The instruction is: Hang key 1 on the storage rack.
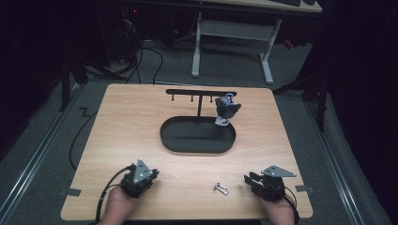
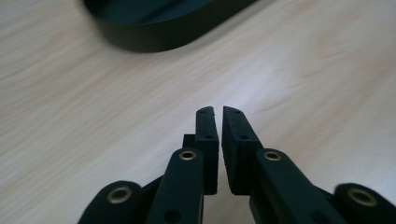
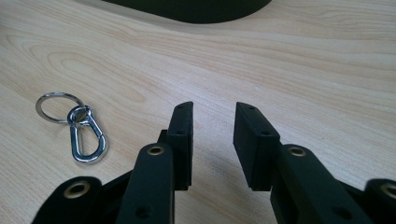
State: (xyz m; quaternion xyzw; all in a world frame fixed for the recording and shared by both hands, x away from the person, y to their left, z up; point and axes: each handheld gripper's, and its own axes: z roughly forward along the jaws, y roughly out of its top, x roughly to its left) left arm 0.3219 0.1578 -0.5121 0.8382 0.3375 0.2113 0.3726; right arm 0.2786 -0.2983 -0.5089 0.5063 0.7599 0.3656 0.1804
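A silver key ring with a snap hook [image 1: 221, 188] lies flat on the wooden table near the front edge. In the right gripper view the key ring [image 3: 80, 114] is to the left of my jaws and apart from them. My right gripper [image 1: 248, 178] [image 3: 214, 108] rests low over the table just right of it, open, nothing between its pads. My left gripper [image 1: 149, 176] [image 2: 218, 111] is at the front left over bare wood. Its jaws stand a narrow slit apart and hold nothing. A small dark figure charm [image 1: 226, 110] hangs from the right end of a black hook rack [image 1: 202, 92].
The rack's post rises from a black oval tray [image 1: 197, 151] at the table's middle. The tray's wall [image 2: 154, 39] is ahead of the left gripper, and its edge [image 3: 201, 11] is ahead of the right one. A desk frame and cables stand on the floor behind.
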